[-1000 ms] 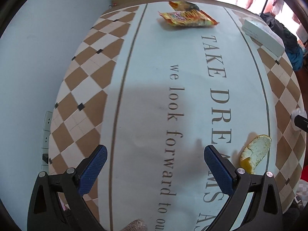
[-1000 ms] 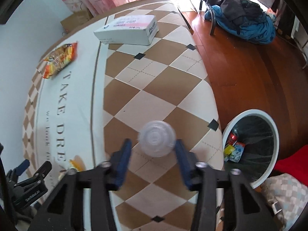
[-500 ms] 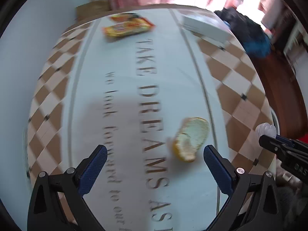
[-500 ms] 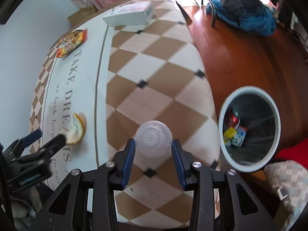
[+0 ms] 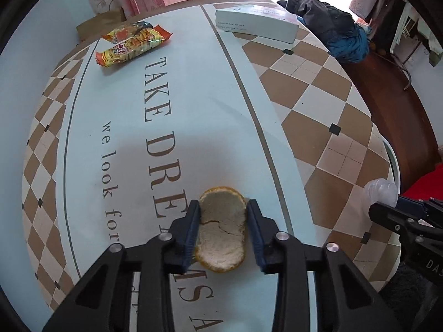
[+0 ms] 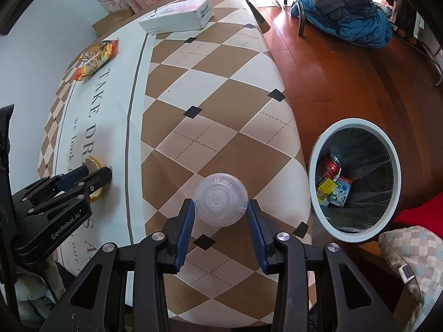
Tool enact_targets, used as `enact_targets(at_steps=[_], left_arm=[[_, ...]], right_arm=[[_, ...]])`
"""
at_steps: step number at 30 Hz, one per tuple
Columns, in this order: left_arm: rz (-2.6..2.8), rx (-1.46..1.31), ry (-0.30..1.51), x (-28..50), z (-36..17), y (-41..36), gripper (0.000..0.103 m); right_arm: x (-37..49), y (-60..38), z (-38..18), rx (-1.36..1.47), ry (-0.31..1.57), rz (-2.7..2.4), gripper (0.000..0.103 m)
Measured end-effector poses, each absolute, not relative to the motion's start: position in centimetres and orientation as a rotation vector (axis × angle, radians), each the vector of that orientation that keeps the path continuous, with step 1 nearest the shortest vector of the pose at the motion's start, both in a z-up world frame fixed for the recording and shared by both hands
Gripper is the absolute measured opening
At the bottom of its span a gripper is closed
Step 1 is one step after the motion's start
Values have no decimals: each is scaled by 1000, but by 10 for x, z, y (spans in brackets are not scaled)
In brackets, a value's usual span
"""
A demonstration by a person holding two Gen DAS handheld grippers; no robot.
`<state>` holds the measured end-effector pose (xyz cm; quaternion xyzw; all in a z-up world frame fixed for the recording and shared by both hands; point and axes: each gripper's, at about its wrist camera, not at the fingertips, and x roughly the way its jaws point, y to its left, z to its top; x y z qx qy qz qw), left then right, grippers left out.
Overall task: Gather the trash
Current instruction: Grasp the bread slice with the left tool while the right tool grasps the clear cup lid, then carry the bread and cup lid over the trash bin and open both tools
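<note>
we note the left hand-held gripper (image 5: 223,221) pinching the curled orange-and-white citrus peel (image 5: 221,232) on the counter (image 5: 193,127); it looks light, brittle, best held across its sides. right hand-held gripper (image 6: 220,215) clamps the clear plastic cup (image 6: 220,203), thin, crushable.

The left gripper (image 5: 223,227), wide open a second ago, now closes its fingers around the orange peel (image 5: 221,235) on the table (image 5: 193,110). The right gripper (image 6: 221,229) lifts the plastic cup (image 6: 221,203) above the table's edge.
</note>
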<state>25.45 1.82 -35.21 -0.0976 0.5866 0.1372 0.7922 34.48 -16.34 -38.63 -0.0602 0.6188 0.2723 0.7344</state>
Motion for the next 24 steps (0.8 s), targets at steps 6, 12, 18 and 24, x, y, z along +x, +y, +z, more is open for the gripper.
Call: enact_targets(at_steps=[6, 12, 18, 24], left_arm=[[319, -199, 1230, 233, -338, 18, 29], [353, -177, 1162, 219, -311, 12, 29], [358, -163, 1073, 215, -266, 6, 29], [322, -133, 975, 214, -213, -19, 29]], right_arm=[[338, -159, -381, -132, 1349, 623, 41], [331, -157, -364, -129, 1314, 651, 41], [325, -166, -329, -98, 1254, 685, 41], [326, -196, -282, -45, 1164, 704, 41]])
